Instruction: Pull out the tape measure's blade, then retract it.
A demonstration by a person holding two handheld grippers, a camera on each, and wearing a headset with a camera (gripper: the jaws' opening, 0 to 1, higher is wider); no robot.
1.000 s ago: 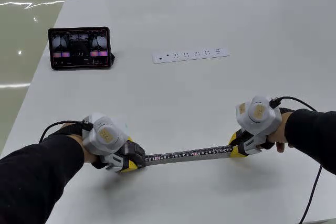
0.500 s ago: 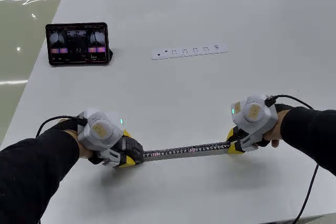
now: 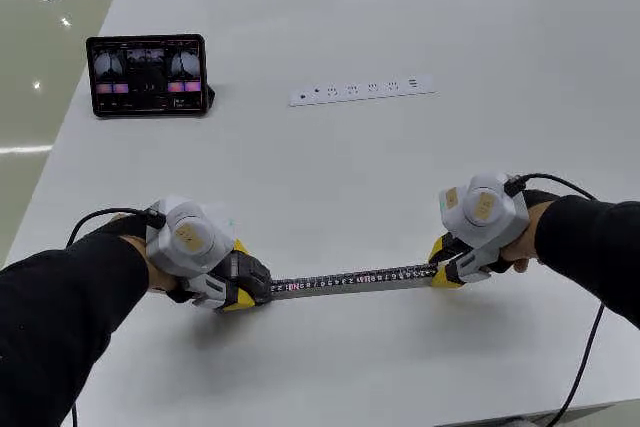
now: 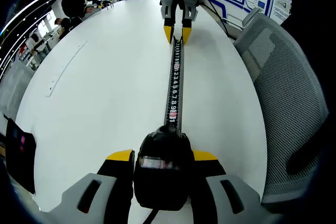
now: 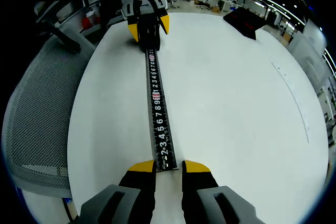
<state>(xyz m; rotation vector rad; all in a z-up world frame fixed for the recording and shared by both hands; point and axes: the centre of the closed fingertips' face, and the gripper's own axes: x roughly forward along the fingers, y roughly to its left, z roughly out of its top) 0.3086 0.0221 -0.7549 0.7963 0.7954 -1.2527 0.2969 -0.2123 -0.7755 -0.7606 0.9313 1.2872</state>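
Observation:
A black tape measure case (image 3: 252,277) lies on the white table (image 3: 400,177) with my left gripper (image 3: 243,277) shut on it. In the left gripper view the case (image 4: 160,174) sits between the yellow-tipped jaws of my left gripper (image 4: 163,156). The numbered blade (image 3: 350,280) is drawn out flat along the tabletop to the right. My right gripper (image 3: 440,265) is shut on its far end. The right gripper view shows the blade (image 5: 157,108) running from my right gripper (image 5: 169,169) up to the case held by the left gripper (image 5: 148,27).
A tablet (image 3: 147,74) with a lit screen stands at the table's far left. A white power strip (image 3: 362,91) lies beyond the blade. Cables trail from both grippers. A grey mesh chair (image 4: 283,77) stands off the near table edge.
The head camera has tilted, so the scene sits a little higher in the picture. The drawn-out length of blade between the two grippers looks about the same.

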